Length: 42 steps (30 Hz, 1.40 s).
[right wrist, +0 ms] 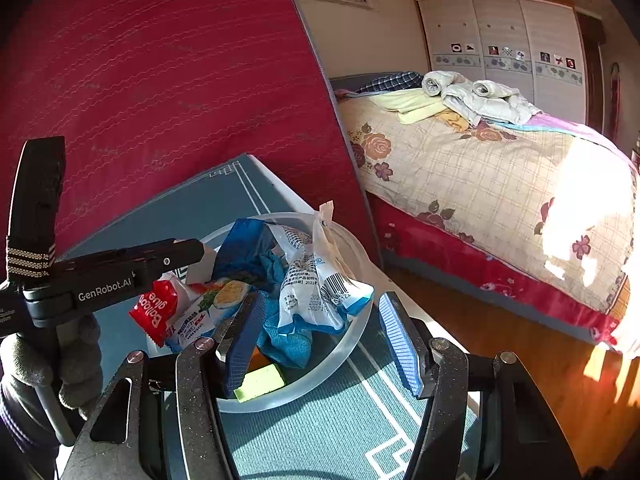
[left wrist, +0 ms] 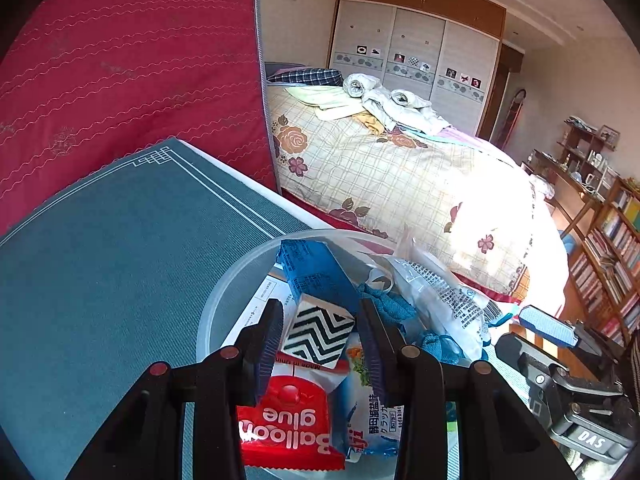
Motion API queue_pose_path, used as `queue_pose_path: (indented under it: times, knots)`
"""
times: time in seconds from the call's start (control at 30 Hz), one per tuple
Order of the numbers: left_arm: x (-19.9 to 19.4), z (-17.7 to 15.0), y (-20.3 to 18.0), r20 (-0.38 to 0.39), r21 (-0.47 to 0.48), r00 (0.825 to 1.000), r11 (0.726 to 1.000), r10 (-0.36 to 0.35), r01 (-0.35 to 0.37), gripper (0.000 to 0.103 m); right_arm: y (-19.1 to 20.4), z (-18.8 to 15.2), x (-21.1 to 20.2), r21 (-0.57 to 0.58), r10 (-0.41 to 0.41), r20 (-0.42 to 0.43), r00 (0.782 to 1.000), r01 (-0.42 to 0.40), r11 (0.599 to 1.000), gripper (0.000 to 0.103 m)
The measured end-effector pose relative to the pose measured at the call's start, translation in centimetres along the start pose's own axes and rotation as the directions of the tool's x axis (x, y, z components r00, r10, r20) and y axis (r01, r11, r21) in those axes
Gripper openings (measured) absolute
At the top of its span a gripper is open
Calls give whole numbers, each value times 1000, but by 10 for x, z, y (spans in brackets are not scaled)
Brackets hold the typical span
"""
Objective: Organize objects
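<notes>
A clear plastic bowl (left wrist: pixel 224 296) (right wrist: pixel 360 332) sits on the teal mat and holds several items. My left gripper (left wrist: pixel 320 336) is open above it, its fingers on either side of a black-and-white zigzag block (left wrist: pixel 318 334) without touching it. Below the block lie a red Balloon glue packet (left wrist: pixel 288 424) (right wrist: pixel 154 314) and a blue-white cracker packet (left wrist: pixel 372 420) (right wrist: pixel 208 308). A blue box (left wrist: pixel 316 272), a teal cloth (right wrist: pixel 288 340), a white snack bag (right wrist: pixel 320 292) and a yellow-green sponge (right wrist: pixel 260 382) are also inside. My right gripper (right wrist: pixel 320 344) is open over the bowl's near rim.
The teal mat (left wrist: pixel 120 260) (right wrist: pixel 320 432) covers a white table edged by a red upright mattress (left wrist: pixel 120 60). A bed with a floral quilt (left wrist: pixel 380 168) stands beyond, a wardrobe behind it, bookshelves (left wrist: pixel 612 248) at right, and wooden floor (right wrist: pixel 500 332) beside the table.
</notes>
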<state>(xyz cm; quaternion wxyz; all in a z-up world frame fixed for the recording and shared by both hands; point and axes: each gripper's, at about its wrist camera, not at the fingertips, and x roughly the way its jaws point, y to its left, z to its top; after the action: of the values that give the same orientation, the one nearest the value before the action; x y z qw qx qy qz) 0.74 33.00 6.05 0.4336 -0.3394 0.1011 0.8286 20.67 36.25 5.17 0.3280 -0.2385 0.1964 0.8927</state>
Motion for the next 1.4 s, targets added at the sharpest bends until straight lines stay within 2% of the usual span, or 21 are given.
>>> queue_pose_path:
  times: [0.07,0.1,0.4,0.57,0.77,0.97,1.13,1.4]
  knots:
    - [-1,-2,3,4,-11,1000,1000,9,-9,70,-2,-1,1,4,1,-3,1000,-1,1000,61]
    - [-2,-2,4,11,-17,1000,1000,17,-17,74,-2,-1,2,6,2,-4,1000,-2,1000,61]
    - [-11,-7,20,29,-60,998,997,53,-51,90,-3,-2,3,18,6,-6,1000,-6,1000,61]
    - [-22,-8,22,62,-60,991,991,121,-117,99,2,-3,3,15,13,-7,1000,-13,1000,64]
    - [-38,-10,23,102,-61,971,975,218,-212,101,11,-5,3,7,20,-5,1000,-20,1000,65]
    - [-57,-17,31,128,-100,934,942,333,-321,103,20,-5,-2,-12,28,15,999,-28,1000,66]
    - [-69,-24,36,134,-122,917,924,377,-362,103,29,-8,-4,-28,48,14,999,-48,998,75]
    - [-77,-31,16,157,-37,884,897,440,-440,103,37,-16,-10,-49,46,2,999,-46,998,90]
